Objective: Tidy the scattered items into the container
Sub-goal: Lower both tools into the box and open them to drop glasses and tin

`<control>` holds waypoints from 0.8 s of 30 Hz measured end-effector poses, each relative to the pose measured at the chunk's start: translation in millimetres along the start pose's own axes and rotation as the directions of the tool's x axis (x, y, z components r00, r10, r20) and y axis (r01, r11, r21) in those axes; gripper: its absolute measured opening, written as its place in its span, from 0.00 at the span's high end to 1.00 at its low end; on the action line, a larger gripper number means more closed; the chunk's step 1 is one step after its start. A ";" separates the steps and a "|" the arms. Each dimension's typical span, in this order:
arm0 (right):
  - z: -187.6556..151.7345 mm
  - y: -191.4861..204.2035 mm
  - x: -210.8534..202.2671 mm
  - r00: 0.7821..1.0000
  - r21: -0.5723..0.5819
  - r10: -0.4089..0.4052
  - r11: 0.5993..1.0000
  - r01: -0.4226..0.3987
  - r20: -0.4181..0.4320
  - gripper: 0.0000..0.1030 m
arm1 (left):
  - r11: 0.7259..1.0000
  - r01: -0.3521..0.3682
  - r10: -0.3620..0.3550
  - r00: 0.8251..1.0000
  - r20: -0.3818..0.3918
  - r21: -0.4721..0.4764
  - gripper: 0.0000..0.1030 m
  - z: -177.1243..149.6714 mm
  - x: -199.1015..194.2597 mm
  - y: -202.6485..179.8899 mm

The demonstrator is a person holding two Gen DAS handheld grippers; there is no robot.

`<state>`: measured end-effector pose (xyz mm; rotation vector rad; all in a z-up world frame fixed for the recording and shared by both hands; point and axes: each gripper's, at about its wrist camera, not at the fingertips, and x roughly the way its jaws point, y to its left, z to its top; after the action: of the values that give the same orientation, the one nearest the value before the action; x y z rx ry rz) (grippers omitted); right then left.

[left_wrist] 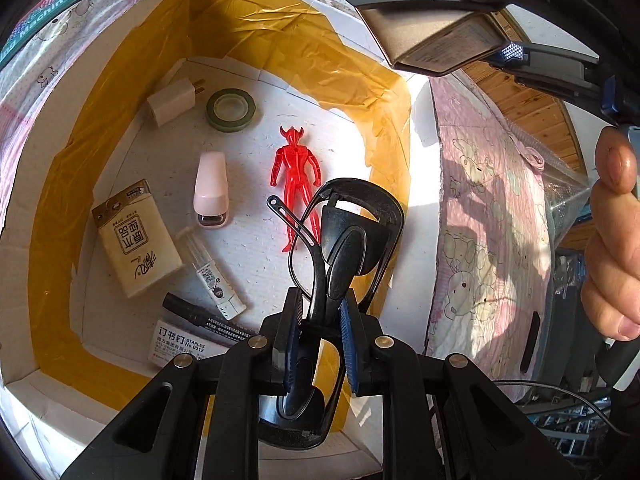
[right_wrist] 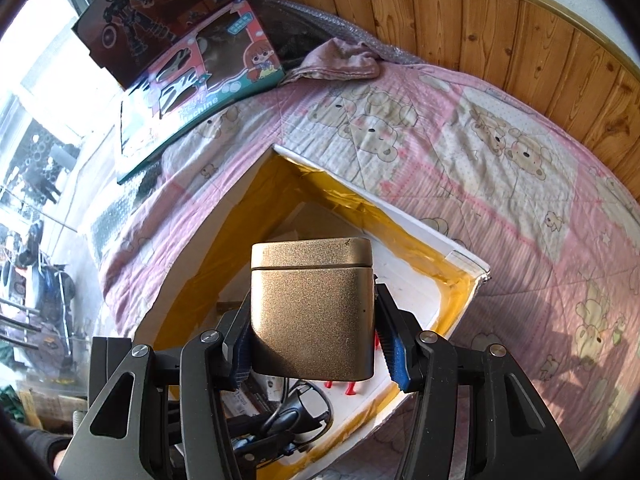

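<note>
Left gripper [left_wrist: 320, 312] has its jaws pinching folded black plastic glasses [left_wrist: 344, 240] over the white, yellow-taped box [left_wrist: 60, 184], ready to drop. Right gripper [right_wrist: 316, 344] squeezes a gold metal tin [right_wrist: 312, 308], waiting above the same box.

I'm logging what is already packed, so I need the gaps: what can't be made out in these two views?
- Left wrist view: the staples box is partly covered by the left gripper and black marker.
- Left wrist view: the sunglasses hide the red figure's feet.
- Right wrist view: the gold tin in the right gripper blocks most of the box floor.
- Tin contents: lid shut.
</note>
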<state>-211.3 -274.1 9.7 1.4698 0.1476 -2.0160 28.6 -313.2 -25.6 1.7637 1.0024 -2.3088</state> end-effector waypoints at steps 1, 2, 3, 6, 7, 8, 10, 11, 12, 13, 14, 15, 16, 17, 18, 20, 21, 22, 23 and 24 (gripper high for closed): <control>1.1 0.6 3.4 1.000 -0.006 0.010 1.000 -0.010 -0.004 0.46 | 1.000 0.006 -0.006 1.000 -0.005 0.003 0.80 1.1 1.8 -0.2; 2.1 1.3 6.6 1.000 -0.016 0.019 1.000 -0.019 -0.004 0.45 | 1.000 0.011 -0.011 1.000 -0.011 0.008 0.80 1.7 4.1 -0.9; 2.9 2.5 10.4 1.000 -0.032 0.019 0.999 -0.019 -0.003 0.45 | 1.000 0.013 -0.013 1.000 -0.015 0.011 0.80 2.2 6.5 -1.3; 3.5 0.9 18.0 1.000 -0.038 0.001 0.999 -0.001 -0.006 0.45 | 1.000 0.009 -0.009 1.000 -0.008 -0.004 0.63 5.0 10.5 2.2; 3.2 -1.0 18.2 1.000 -0.032 0.004 0.999 -0.004 -0.006 0.45 | 1.000 0.017 -0.017 1.000 -0.006 -0.018 0.60 5.2 10.6 5.0; 2.7 -2.6 17.1 1.000 -0.028 0.007 1.000 -0.007 -0.004 0.45 | 0.999 0.028 -0.028 1.000 -0.007 -0.032 0.59 5.3 10.1 8.2; 1.6 -6.3 13.3 1.000 -0.020 0.008 1.000 -0.008 0.002 0.45 | 0.998 0.035 -0.035 0.999 -0.001 -0.048 0.59 5.2 6.1 13.9; 0.5 -8.4 10.5 1.000 -0.014 0.009 1.000 -0.009 0.007 0.45 | 0.998 0.035 -0.035 0.999 0.005 -0.054 0.59 4.9 2.7 16.8; -0.9 -11.2 7.1 1.000 -0.004 0.010 1.000 -0.010 0.013 0.45 | 0.998 0.037 -0.037 0.999 0.012 -0.059 0.59 4.6 -0.8 19.9; -2.9 -14.7 3.9 1.000 0.012 0.010 1.000 -0.011 0.016 0.45 | 0.997 0.036 -0.035 0.999 0.016 -0.066 0.59 4.0 -4.2 23.3; -5.3 -18.4 1.2 1.000 0.030 0.012 0.999 -0.013 0.016 0.45 | 0.997 0.028 -0.027 0.999 0.021 -0.075 0.59 3.5 -7.8 27.1; -8.4 -21.9 -1.1 1.000 0.046 0.018 0.999 -0.018 0.017 0.45 | 0.996 0.023 -0.021 0.999 0.026 -0.081 0.59 2.7 -11.5 30.5; -12.2 -24.8 -3.0 1.000 0.059 0.024 0.998 -0.025 0.016 0.45 | 0.996 0.019 -0.017 0.999 0.031 -0.085 0.59 1.6 -15.3 33.4; -16.4 -26.8 -4.4 0.999 0.067 0.029 0.997 -0.030 0.014 0.45 | 0.996 0.012 -0.008 0.999 0.038 -0.091 0.59 0.6 -19.4 36.2; -20.9 -28.2 -5.3 0.999 0.071 0.032 0.997 -0.033 0.011 0.45 | 0.995 0.004 0.001 0.999 0.047 -0.096 0.59 -0.2 -24.0 38.9; -29.9 -29.8 -6.6 0.999 0.080 0.040 0.996 -0.040 0.004 0.45 | 0.995 -0.005 0.011 0.998 0.064 -0.099 0.59 -1.3 -32.5 42.7; -34.0 -29.9 -7.3 0.999 0.084 0.044 0.995 -0.044 0.000 0.45 | 0.994 -0.007 0.015 0.997 0.070 -0.105 0.59 -1.7 -36.0 44.7; -37.7 -29.5 -8.4 0.999 0.089 0.047 0.995 -0.046 -0.002 0.45 | 0.994 -0.010 0.018 0.997 0.074 -0.110 0.59 -1.9 -38.9 46.3; -41.2 -28.5 -9.9 0.999 0.094 0.052 0.994 -0.051 -0.001 0.45 | 0.994 -0.012 0.020 0.997 0.078 -0.111 0.59 -1.8 -41.4 47.1; -44.6 -26.7 -11.6 0.998 0.097 0.059 0.994 -0.059 -0.001 0.45 | 0.994 -0.016 0.025 0.996 0.084 -0.112 0.59 -1.5 -43.9 47.7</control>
<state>-187.3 -228.4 -3.7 1.5195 0.0080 -1.9972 65.0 -364.1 -8.5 1.6132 1.0703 -2.2477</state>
